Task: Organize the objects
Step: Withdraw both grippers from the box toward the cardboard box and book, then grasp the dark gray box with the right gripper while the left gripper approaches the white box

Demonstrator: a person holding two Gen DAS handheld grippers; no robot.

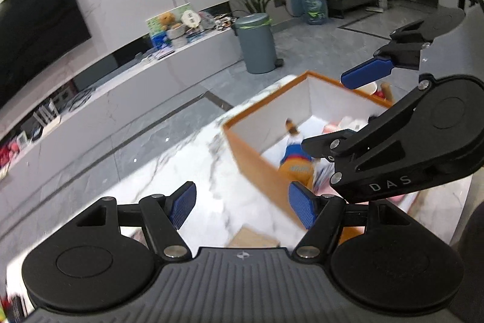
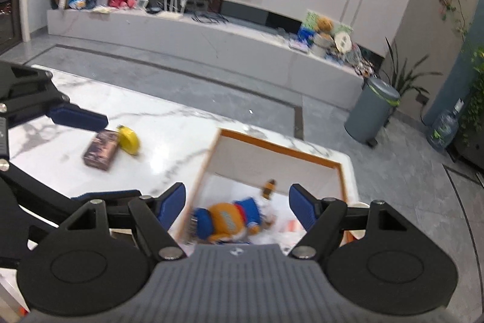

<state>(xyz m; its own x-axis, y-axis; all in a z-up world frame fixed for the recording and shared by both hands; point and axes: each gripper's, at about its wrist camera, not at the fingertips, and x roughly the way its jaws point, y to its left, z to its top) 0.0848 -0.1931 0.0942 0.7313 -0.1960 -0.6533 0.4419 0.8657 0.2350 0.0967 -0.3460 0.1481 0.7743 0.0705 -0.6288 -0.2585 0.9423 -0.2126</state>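
An orange-rimmed white box [image 1: 242,147] [image 2: 281,147] stands at the corner of a marble table [image 1: 187,159]. Inside it lies an orange and blue plush toy [image 1: 296,165] [image 2: 230,217] among other blurred items. My right gripper [image 2: 237,209] hovers over the box, open, with the toy lying below its fingers. Beside the box's near wall my left gripper [image 1: 242,208] is open and holds nothing. A small brown box [image 2: 101,150] and a yellow round object [image 2: 130,140] lie together on the table, left of the box.
A paper cup [image 1: 370,87] stands just behind the box. Beyond the table's edge is grey floor with a grey pedal bin [image 2: 375,108], a water jug [image 2: 443,126] and a long low TV console [image 2: 211,32] with clutter.
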